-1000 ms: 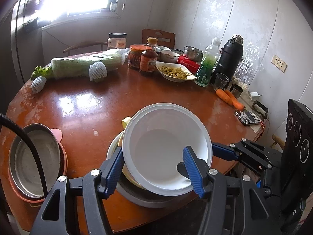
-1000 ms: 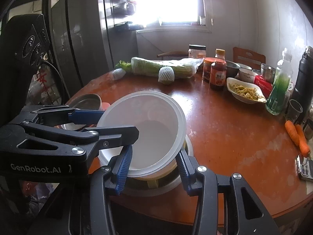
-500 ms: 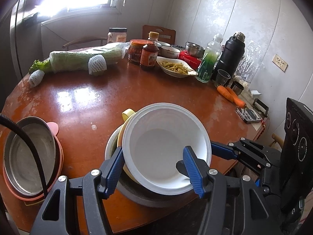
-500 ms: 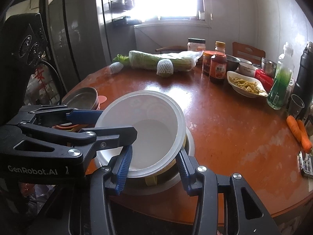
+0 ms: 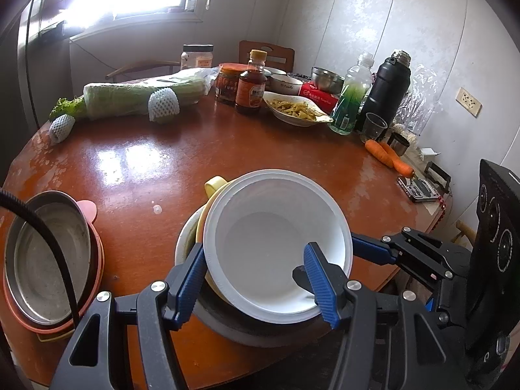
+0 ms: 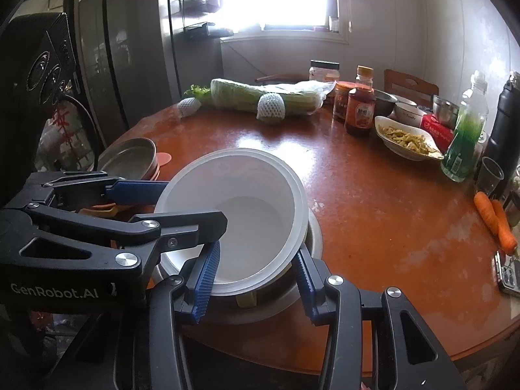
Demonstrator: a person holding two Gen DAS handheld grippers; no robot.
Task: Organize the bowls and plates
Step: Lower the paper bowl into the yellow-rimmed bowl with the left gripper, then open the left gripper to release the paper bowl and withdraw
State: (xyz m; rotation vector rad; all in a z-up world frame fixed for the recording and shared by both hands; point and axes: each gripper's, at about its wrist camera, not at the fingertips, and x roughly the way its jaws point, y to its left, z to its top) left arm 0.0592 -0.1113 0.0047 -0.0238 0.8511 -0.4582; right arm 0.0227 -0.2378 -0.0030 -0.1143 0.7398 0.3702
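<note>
A white plastic bowl [image 5: 276, 237] sits tilted on a stack: a yellow bowl [image 5: 214, 187] under it, inside a grey metal bowl [image 5: 227, 325], near the table's front edge. My left gripper [image 5: 256, 279] stands open, one finger outside the white bowl's left rim and one inside it. My right gripper [image 6: 256, 279] is open too, with its fingers either side of the same white bowl [image 6: 247, 208]. A steel plate [image 5: 42, 260] rests on orange plates [image 5: 97, 260] at the left, also in the right wrist view [image 6: 130, 156].
Round brown table [image 5: 146, 162]. At the back stand wrapped cabbage [image 5: 139, 97], sauce bottle [image 5: 252, 83], jars, a dish of food [image 5: 297, 110], green bottle [image 5: 349, 100], black flask [image 5: 386, 87] and a cup. Carrots [image 5: 388, 157] and a phone [image 5: 422, 190] lie at the right edge.
Both grippers have drawn back and up a little from the stack. The white bowl stays on the stack. Jaws unchanged.
</note>
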